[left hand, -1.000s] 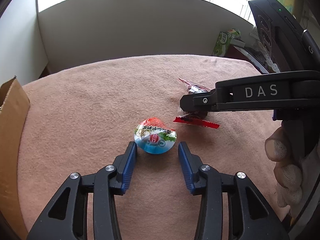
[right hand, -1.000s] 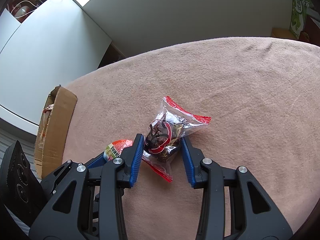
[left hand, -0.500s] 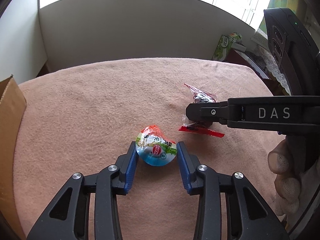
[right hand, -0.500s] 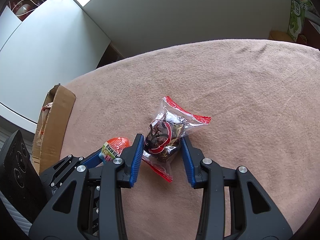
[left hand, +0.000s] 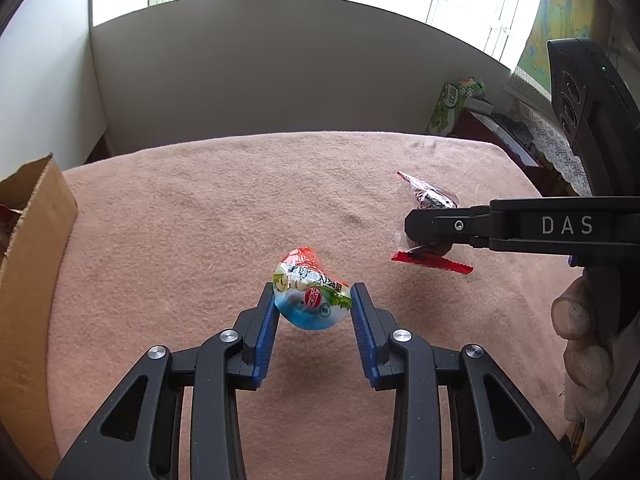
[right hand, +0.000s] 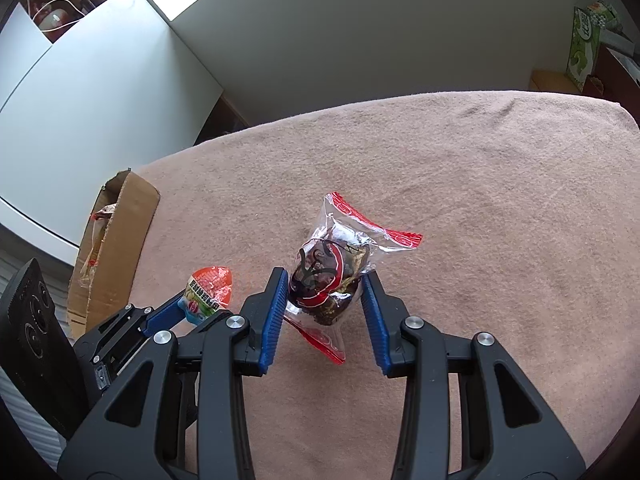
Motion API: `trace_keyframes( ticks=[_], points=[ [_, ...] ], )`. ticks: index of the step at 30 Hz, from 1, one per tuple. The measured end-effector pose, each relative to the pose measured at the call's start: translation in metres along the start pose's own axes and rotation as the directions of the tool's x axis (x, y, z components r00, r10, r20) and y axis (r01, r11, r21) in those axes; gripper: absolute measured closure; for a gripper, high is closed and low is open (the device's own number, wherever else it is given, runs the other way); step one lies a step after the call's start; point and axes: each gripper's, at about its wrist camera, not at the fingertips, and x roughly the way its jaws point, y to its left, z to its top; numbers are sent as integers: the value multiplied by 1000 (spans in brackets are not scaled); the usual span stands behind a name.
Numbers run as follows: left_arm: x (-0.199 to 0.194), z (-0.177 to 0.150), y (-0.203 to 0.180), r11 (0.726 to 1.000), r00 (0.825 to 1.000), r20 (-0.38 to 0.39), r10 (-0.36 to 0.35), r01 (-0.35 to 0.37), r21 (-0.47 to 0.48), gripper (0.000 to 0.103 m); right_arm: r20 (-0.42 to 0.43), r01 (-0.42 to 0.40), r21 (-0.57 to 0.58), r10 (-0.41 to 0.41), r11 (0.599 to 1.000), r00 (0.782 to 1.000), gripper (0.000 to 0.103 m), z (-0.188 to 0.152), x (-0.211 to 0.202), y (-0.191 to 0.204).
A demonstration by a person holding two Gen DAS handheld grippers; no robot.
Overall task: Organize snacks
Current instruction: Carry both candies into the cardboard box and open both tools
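Observation:
A small jelly cup [left hand: 308, 308] with a red, green and blue label sits between the blue pads of my left gripper [left hand: 313, 292]. The jaws are closing and the pads press on its sides. It hangs a little above the pink-brown blanket [left hand: 200, 220], with a shadow under it. My right gripper [right hand: 325, 284] is shut on a clear packet [right hand: 320, 280] with red ends and dark snack inside. In the left wrist view that packet [left hand: 430, 196] shows to the right, held by the right gripper [left hand: 424, 232]. The jelly cup [right hand: 208, 288] also shows in the right wrist view.
An open cardboard box [left hand: 36, 240] stands at the blanket's left edge, with some wrappers inside [right hand: 100, 216]. A green carton [left hand: 448, 108] stands beyond the far right corner. A gloved hand [left hand: 580, 340] holds the right gripper's handle. White walls enclose the far side.
My left gripper's jaws narrowed from standing apart around the jelly cup to pressing on it, and the cup came up off the blanket. The right gripper kept its hold on the packet.

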Motion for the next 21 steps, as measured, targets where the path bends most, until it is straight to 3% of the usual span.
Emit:
trace_keyframes(
  ticks=[8,21],
  points=[
    [-34,-6,19,1000,998,65,-2,3,-24,69,15,3,-42,-2,999,1000,64,-7,-11,33],
    [-92,-19,71,993,983,176,52,-33,-110,69,29,-14,-177,19,984,999,64,-24,-12,124]
  ],
)
